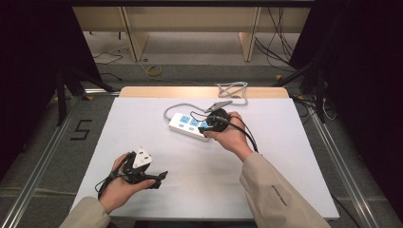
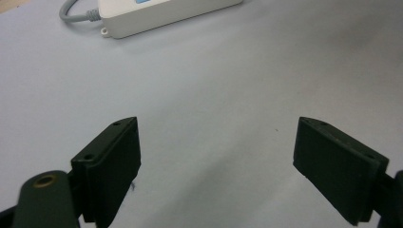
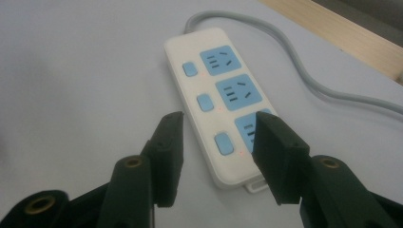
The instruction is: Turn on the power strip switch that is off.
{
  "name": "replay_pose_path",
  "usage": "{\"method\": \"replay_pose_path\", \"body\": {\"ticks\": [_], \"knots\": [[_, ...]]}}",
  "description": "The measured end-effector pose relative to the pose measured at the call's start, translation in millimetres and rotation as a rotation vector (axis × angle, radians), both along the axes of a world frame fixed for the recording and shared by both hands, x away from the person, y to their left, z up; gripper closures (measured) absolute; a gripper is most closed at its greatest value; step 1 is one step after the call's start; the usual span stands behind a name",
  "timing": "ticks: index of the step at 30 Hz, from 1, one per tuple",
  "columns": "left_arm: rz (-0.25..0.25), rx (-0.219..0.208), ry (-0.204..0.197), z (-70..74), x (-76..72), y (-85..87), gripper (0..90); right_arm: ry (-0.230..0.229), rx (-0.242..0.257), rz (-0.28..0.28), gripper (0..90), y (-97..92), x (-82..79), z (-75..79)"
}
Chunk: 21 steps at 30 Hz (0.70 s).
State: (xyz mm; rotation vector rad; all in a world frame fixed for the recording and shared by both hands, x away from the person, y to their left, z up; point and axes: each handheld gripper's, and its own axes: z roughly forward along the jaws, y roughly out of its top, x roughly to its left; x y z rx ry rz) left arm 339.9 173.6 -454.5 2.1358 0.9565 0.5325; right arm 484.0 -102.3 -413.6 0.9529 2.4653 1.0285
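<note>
- The power strip [image 1: 190,126] lies flat on the white table [image 1: 266,180], right of centre toward the far edge, with its long axis diagonal from far-left to near-right in the high view.
- Its grey cord [image 1: 173,110] leaves the far-left end and curves toward a loose coil of cable [image 1: 233,89] at the far table edge.
- The right gripper [image 1: 209,127] hovers over the strip's near-right end; the jaws stand moderately apart, astride that end, holding nothing.
- The right gripper view shows three blue sockets [image 3: 237,92] in a row, each with a blue switch [image 3: 205,102] beside it; in the high view the hand partly hides the near-right socket.
- The left gripper [image 1: 159,178] rests low at the near-left of the table, well apart from the strip, jaws wide and empty.
- The left gripper view shows bare tabletop between the jaws and what appears to be the strip's cord end [image 2: 157,14] at the top edge.
</note>
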Motion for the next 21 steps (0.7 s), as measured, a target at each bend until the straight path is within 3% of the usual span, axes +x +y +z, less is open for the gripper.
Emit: {"method": "replay_pose_path", "body": {"ticks": [21], "knots": [[0.008,-0.011,0.007,-0.3,-0.1,0.7,15.7,-0.019,-0.009,-0.022,52.3,-37.7,-23.5,4.7]]}}
